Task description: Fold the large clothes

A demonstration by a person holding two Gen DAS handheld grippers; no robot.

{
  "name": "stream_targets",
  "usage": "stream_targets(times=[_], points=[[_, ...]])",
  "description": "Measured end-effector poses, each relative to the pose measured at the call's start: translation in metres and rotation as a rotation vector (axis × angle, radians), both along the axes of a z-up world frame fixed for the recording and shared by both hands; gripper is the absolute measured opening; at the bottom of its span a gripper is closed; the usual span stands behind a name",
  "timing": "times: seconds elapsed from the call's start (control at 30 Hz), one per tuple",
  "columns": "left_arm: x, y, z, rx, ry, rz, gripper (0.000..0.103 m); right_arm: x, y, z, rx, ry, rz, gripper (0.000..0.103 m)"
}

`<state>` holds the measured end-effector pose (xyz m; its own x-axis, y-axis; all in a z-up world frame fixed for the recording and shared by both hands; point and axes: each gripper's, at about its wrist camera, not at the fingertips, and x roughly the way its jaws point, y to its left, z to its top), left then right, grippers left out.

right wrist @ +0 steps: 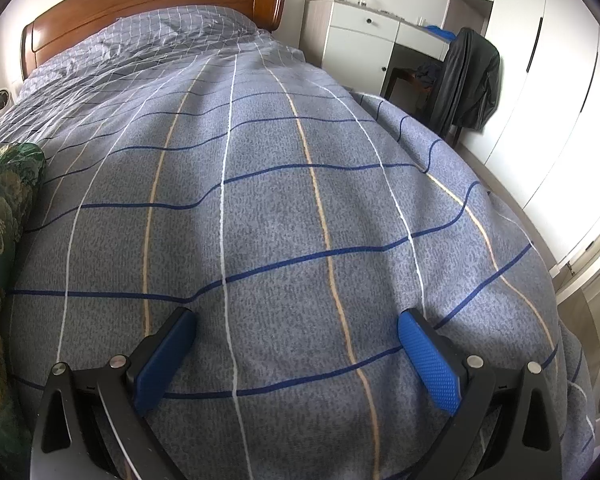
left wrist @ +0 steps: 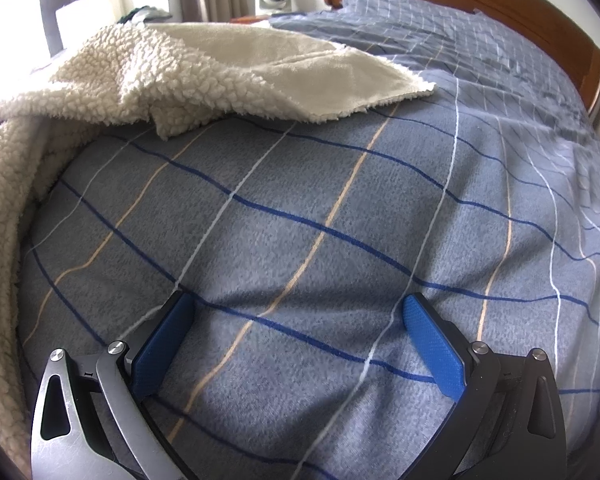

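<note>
The fleece garment (left wrist: 204, 76) is lying crumpled at the far left of the bed (left wrist: 340, 220). It is looking soft, thick and light; its flat far edge seems best for gripping. The left hand-held gripper (left wrist: 298, 312) and right hand-held gripper (right wrist: 298, 324) are both hovering spread wide, holding nothing.

Fleece garment (left wrist: 148, 80) cut off left; green patterned cloth (right wrist: 4, 216) cut off.
</note>
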<state>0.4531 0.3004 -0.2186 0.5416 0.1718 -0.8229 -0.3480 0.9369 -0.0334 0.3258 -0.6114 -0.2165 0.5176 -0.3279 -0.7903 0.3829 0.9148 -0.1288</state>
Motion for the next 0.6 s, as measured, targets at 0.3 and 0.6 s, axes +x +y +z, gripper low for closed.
stream_targets(times=[0.3,0.6], points=[[-0.137,-0.059,0.082,0.157,-0.197,-0.126,0.102,-0.075,0.064,0.092,-0.114,-0.163,0.171,0.103],[-0.325,-0.176,0.151,0.152,-0.277,-0.32,0.103,-0.22,0.251,0.162,0.123,-0.076,0.6,0.103]])
